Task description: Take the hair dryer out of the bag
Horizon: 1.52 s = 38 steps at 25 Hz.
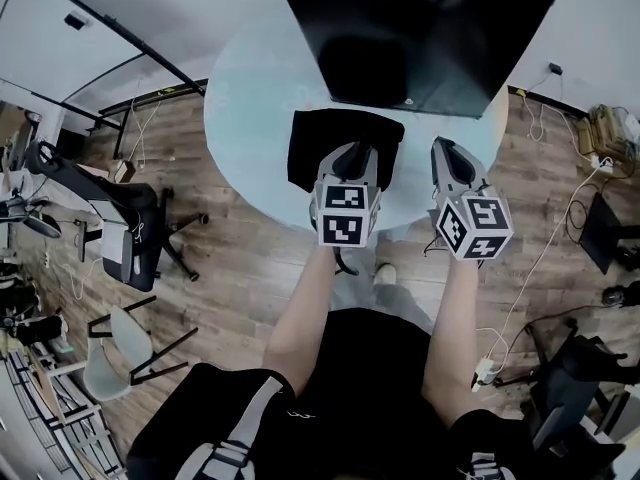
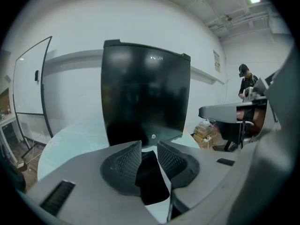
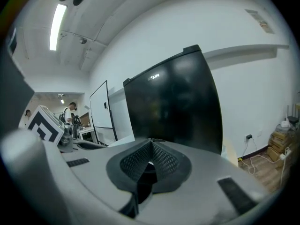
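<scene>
the left gripper [image 1: 355, 158] sits over the black bag [image 1: 322, 140] on the pale round table [image 1: 250, 118], jaws partly apart with dark cloth in the gap but unpinched, the right gripper [image 1: 446, 150] is closed and empty beside it, and the hair dryer seems hidden inside.

The head view looks steeply down from above the person's arms. The left gripper [image 1: 356, 154] and right gripper [image 1: 445, 150] sit mid-frame at the near edge of a round table [image 1: 250, 88]. Each gripper view rides close behind its own jaws, facing roughly level across the table. All three views share the black upright panel [image 1: 420, 28], at upper centre of each frame.
</scene>
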Motion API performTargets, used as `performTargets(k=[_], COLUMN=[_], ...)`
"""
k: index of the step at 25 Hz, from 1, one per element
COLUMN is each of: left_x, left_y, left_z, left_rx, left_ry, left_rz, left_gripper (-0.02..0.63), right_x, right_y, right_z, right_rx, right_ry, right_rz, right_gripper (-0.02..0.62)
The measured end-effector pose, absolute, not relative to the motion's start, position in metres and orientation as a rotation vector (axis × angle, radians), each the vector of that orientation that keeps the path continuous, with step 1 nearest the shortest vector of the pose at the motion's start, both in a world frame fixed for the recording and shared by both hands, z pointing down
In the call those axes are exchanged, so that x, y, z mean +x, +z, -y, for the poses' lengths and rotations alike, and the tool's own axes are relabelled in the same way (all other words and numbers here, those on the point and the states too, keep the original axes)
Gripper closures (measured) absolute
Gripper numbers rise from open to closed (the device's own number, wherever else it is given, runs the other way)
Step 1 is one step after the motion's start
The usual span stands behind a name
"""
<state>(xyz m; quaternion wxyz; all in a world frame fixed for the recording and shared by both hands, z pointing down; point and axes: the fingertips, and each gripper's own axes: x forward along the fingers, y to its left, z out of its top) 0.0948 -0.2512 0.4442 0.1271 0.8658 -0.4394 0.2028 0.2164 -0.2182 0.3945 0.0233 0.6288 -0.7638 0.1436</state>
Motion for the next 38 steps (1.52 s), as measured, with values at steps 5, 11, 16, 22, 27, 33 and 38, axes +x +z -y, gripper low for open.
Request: performTargets(k=[5, 11, 16, 22, 27, 33, 38], left_x=[0.109, 0.113, 0.108, 0.111, 0.114, 0.115, 0.11], left_y=[0.478, 0.526, 0.568, 0.586, 0.588, 0.583, 0.565], left_z=[0.263, 0.269, 0.267, 0.267, 0.265, 0.262, 0.27], left_rx=[2.505, 2.461, 2.375, 2.395, 2.416, 2.42, 2.435], left_ry=[0.73, 0.915, 1.044, 1.137, 1.14, 1.062, 1.003], left_rz=[1.219, 1.192, 1.171, 1.14, 1.072, 1.033, 1.112], left_gripper=[0.42, 0.38, 0.379, 0.382, 0.399, 0.479, 0.584], right_x=[0.218, 0.209, 0.212, 0.205, 0.192, 0.188, 0.19], right_y=[0.422, 0.461, 0.488, 0.51, 0.513, 0.516, 0.513], right_z=[0.226, 0.228, 0.23, 0.237, 0.244, 0.247, 0.247], right_rx=[1.929, 1.871, 1.852, 1.817, 1.79, 1.79, 1.801], right_ry=[0.526, 0.65, 0.726, 0.789, 0.802, 0.825, 0.831], right_rz=[2.336, 2.292, 2.245, 2.215, 2.232, 2.225, 2.23], right_gripper=[0.595, 0.595, 0.595, 0.595, 0.595, 0.595, 0.595])
